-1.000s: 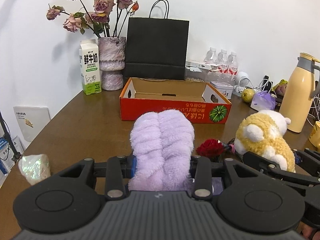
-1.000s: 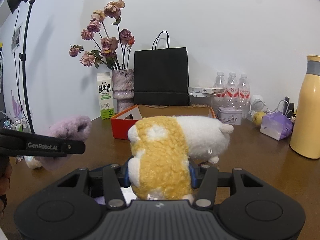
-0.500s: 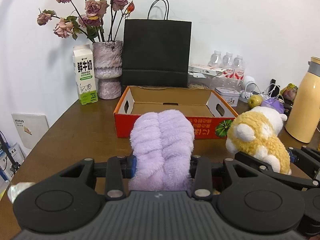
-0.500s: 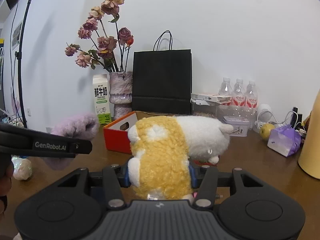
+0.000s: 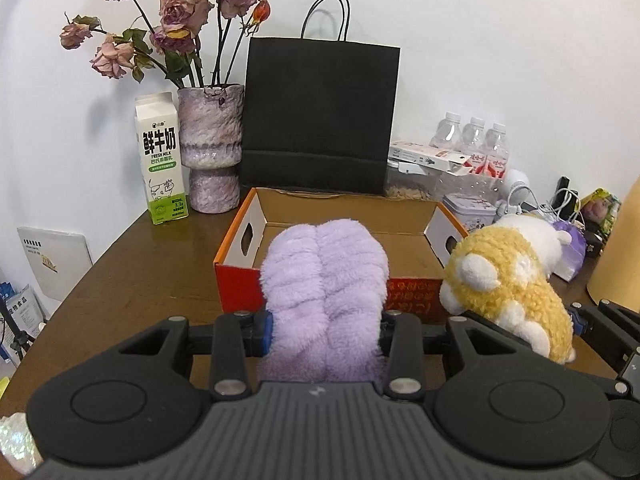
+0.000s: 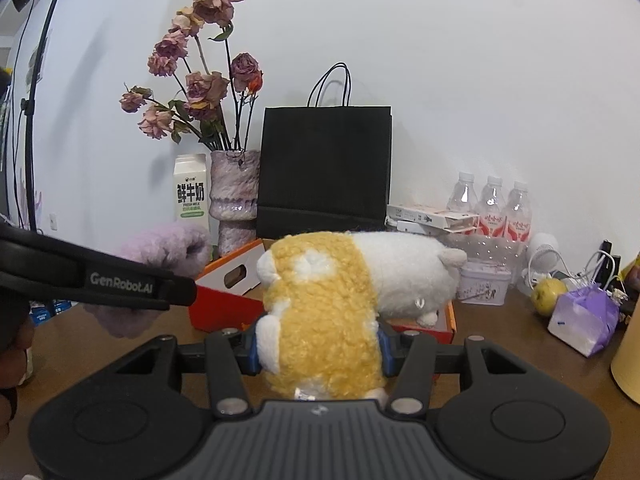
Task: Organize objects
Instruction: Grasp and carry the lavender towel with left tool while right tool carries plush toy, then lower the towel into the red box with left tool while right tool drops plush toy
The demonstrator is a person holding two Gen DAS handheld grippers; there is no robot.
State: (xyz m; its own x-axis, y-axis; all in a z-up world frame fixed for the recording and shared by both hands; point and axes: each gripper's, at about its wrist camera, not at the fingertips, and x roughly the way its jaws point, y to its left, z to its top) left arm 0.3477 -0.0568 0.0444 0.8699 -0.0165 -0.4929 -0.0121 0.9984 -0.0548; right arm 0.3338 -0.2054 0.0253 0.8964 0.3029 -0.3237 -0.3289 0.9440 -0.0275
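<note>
left gripper (image 5: 324,330) clamps purple plush (image 5: 324,280) | right gripper (image 6: 318,350) clamps yellow-white plush (image 6: 320,300) | both near orange box (image 5: 240,276), seemingly empty, nothing placed

Each camera sits just behind its own fingers, looking forward over them, close. Both views share the box (image 5: 240,272) (image 6: 224,300) ahead and the bag (image 5: 320,116) (image 6: 326,168) beyond.
</note>
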